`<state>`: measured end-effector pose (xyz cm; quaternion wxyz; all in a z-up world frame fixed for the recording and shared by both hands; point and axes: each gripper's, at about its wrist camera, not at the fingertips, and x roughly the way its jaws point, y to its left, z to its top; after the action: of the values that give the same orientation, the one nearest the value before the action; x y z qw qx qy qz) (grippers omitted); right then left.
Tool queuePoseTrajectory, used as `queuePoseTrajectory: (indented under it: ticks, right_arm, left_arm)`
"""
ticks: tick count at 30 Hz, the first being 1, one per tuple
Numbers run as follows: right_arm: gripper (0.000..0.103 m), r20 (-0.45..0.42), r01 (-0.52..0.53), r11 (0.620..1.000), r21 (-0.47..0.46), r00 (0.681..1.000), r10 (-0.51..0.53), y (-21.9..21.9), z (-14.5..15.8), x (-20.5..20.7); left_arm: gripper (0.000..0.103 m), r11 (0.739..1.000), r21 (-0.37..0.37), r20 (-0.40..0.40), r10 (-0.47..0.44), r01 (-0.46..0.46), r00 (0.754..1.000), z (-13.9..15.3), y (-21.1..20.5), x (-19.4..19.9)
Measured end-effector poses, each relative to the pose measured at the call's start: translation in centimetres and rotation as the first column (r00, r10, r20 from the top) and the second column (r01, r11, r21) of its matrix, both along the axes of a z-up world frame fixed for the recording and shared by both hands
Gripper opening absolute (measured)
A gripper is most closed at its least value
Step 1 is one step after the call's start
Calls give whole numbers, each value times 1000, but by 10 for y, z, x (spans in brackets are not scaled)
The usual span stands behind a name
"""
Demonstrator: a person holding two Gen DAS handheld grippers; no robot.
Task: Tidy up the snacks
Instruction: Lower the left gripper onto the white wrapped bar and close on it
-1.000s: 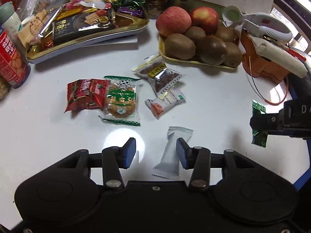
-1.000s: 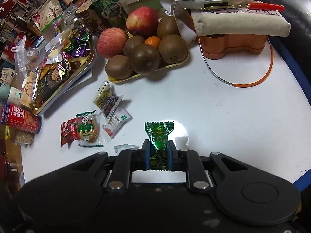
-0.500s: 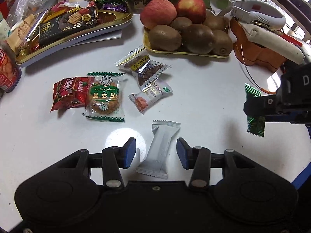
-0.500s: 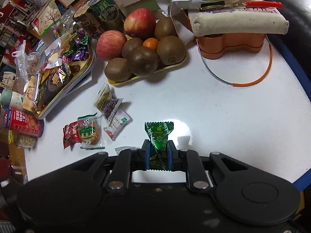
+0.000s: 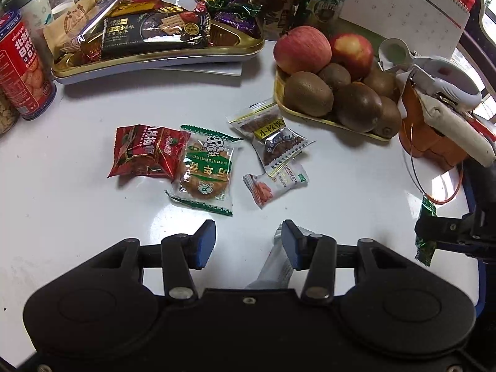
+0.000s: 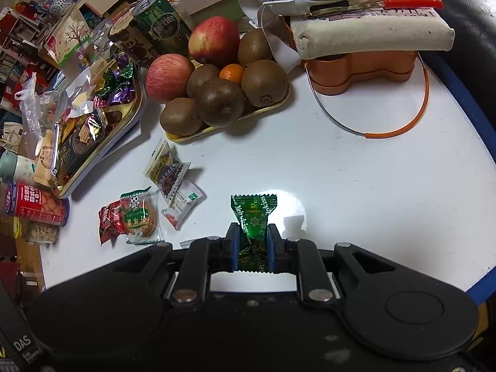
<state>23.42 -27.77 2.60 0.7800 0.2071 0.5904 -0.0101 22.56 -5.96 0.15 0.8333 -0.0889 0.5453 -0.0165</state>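
The right gripper (image 6: 251, 243) is clamping its jaws on a green foil candy (image 6: 253, 217); the left gripper (image 5: 248, 243) is hanging open-jawed. Five wrapped snacks are lying loose beside the gold snack tray (image 5: 192, 54), awaiting sorting: red packet (image 5: 145, 152), green-white biscuit pack (image 5: 206, 170), clear walnut pouch (image 5: 271, 138), small white sachet (image 5: 276, 183), silver bar wrapper (image 5: 277, 266).

The green can (image 6: 161, 28) behind the fruit reads "Perrier". The green candy wrapper (image 6: 252, 217) carries "Melkiss", seen sideways. A clear nut packet (image 5: 272, 138) has a yellow label with "小核桃". The green-and-clear cookie packet (image 5: 206, 169) shows "wanrianqing" upside down, above large Chinese characters. The small white packet (image 5: 279, 181) ends in "HORN ST". The red canister (image 5: 21, 65) bears white Chinese characters, partly "北海". A black strap (image 6: 23, 342) at the lower left corner reads "DAS".
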Motion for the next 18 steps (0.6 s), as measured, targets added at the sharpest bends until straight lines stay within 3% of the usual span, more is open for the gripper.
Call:
queuePoseTrajectory:
  ticks: [8,18]
  right_arm:
    - [19,-1,-3,1000,10,1000,3,-2,1,0]
    - [19,0,-32,999,-23,999,32,6,-1,0]
  left_arm:
    - [55,989,60,-12,-138,138,990,-15,-37,-3]
    - [54,984,121,-78,-121,130,990,-37,-49,1]
